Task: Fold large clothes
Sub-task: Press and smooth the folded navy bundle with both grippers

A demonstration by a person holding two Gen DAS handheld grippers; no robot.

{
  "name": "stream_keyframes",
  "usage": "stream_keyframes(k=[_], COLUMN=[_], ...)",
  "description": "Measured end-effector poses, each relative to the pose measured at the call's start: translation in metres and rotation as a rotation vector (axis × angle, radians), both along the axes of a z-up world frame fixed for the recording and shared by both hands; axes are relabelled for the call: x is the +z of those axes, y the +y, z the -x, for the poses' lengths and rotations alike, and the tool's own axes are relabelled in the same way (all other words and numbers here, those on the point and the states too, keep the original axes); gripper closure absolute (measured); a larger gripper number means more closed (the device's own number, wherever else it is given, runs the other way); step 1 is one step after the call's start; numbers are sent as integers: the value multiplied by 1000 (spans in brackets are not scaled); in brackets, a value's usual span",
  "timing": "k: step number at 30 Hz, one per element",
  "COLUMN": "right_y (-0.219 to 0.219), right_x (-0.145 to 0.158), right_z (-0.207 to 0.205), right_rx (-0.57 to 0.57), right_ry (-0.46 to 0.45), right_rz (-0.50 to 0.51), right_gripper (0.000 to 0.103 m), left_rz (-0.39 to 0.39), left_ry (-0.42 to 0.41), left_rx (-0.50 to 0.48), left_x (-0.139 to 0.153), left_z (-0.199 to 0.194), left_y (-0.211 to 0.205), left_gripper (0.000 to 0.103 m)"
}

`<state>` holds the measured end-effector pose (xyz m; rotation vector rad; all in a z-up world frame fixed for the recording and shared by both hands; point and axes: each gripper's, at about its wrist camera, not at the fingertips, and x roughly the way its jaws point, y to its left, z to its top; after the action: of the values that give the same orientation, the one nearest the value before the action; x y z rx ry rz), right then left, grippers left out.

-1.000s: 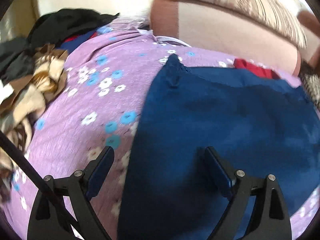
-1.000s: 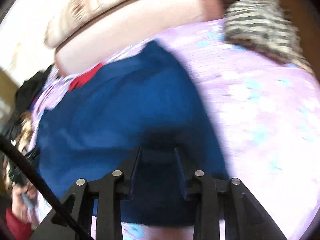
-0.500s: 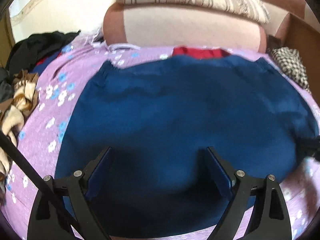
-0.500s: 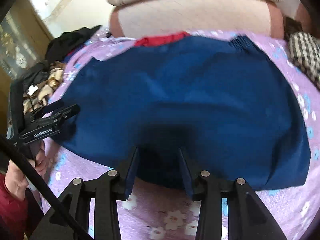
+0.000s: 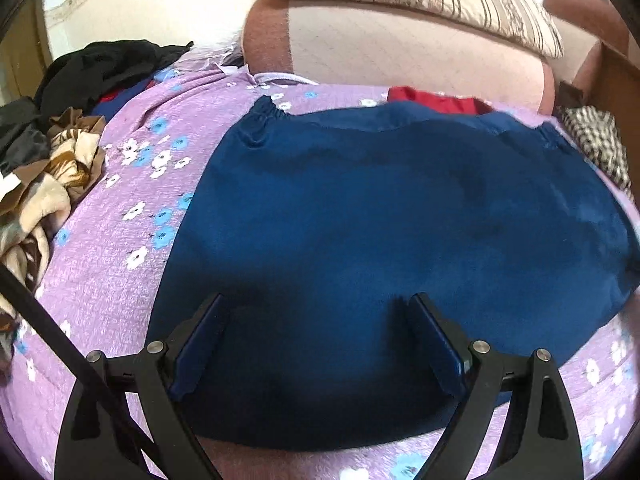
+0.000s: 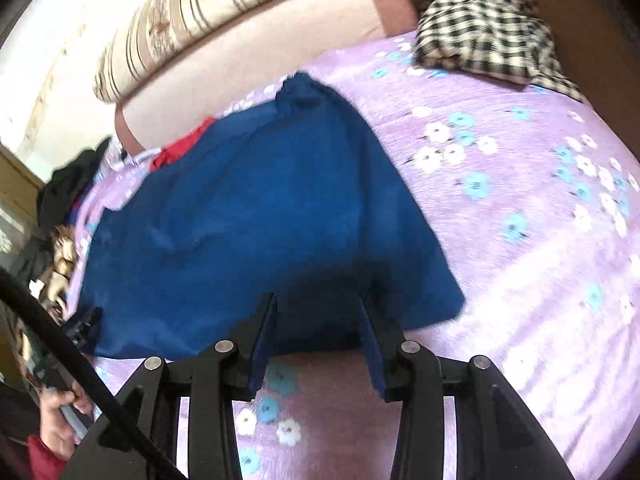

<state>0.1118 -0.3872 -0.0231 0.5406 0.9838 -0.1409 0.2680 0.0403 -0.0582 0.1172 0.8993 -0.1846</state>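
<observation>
From the left wrist, the blue garment (image 5: 400,220) lies spread flat on the purple flowered bedspread (image 5: 120,240), now filling the view where a moment ago only its edge showed. The left gripper (image 5: 316,344) hovers over its near hem, jaws wide apart and empty.

From the right wrist, the right gripper (image 6: 316,340) has pulled back to the near edge. Its jaws are opening, nothing pinched between them. The cloth looks released and ready for the next fold.
</observation>
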Motion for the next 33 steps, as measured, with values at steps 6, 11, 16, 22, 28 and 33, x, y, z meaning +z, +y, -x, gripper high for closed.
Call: stream_keyframes(k=[6, 11, 16, 22, 28, 33], right_y=[1, -6, -7, -12, -17, -19], right_x=[8, -1, -7, -15, -21, -23], right_z=[39, 57, 61, 61, 58, 56], right_rx=[-11, -32, -63, -91, -105, -114], right_ry=[-39, -25, -18, -5, 0, -9], right_rz=[-49, -121, -157, -186, -220, -244], right_gripper=[42, 39, 37, 34, 34, 32], left_rz=[46, 55, 60, 1, 81, 92], left_ry=[-7, 0, 15, 44, 25, 1], left_rx=[-14, -29, -33, -61, -44, -82], left_x=[11, 12, 5, -17, 5, 23], left_z=[4, 4, 5, 3, 6, 3], left_y=[-8, -18, -25, -33, -35, -58], left_gripper=[12, 12, 12, 11, 11, 11])
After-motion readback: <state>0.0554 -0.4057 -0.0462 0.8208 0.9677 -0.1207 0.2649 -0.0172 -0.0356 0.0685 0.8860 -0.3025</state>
